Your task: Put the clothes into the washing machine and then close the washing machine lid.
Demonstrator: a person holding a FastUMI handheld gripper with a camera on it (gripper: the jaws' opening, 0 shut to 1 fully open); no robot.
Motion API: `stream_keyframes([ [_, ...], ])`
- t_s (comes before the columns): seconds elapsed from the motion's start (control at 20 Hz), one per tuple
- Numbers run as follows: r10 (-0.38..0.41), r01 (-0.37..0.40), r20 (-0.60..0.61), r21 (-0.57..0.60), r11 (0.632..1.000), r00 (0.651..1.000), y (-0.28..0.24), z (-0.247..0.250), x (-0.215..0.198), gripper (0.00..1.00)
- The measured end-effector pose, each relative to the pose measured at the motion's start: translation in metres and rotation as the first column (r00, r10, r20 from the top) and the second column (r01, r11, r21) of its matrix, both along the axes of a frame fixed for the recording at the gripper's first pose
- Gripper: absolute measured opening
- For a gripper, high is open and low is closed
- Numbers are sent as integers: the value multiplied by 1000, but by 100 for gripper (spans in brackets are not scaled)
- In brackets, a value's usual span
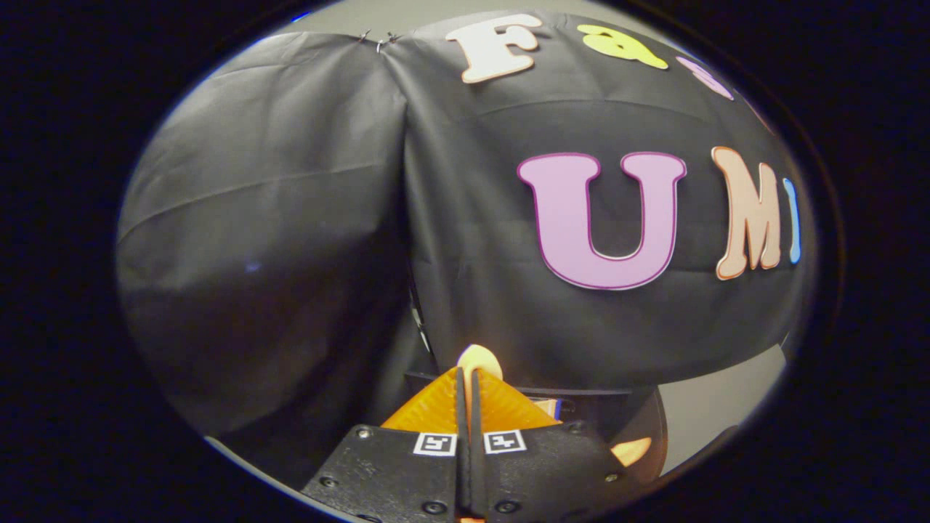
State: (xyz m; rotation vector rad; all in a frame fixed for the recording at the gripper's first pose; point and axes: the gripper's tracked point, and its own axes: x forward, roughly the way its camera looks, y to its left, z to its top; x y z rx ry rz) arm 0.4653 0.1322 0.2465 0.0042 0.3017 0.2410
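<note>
The setting was a staged recording booth, not a lived-in room. A black cloth wall hung in loose folds, and two panels met at a vertical seam. Small metal clips pinned the cloth at the top of that seam. Above the clips, a plain grey surface showed. Below the cloth's lower hem, to the right, a pale grey surface was exposed.
</note>
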Motion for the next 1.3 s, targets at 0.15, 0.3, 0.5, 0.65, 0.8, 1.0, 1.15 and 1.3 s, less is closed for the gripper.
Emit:
stream_keyframes([
  [0.15,5,-1,-49,77,997,999,1,-37,11,0],
  [0.3,2,0,-59,36,999,998,4,-62,12,0],
  [0.5,-9,6,-103,-29,1000,995,6,-98,18,0],
  [0.65,-25,24,-54,-32,999,998,5,-89,22,0],
  [0.8,-39,39,8,7,999,999,7,-72,26,0],
  [1.0,-104,101,49,63,993,993,-11,-58,45,20],
  [1.15,-132,131,24,58,990,991,-18,-68,57,41],
  [1.3,-149,149,57,3,989,987,-23,-67,71,63],
])
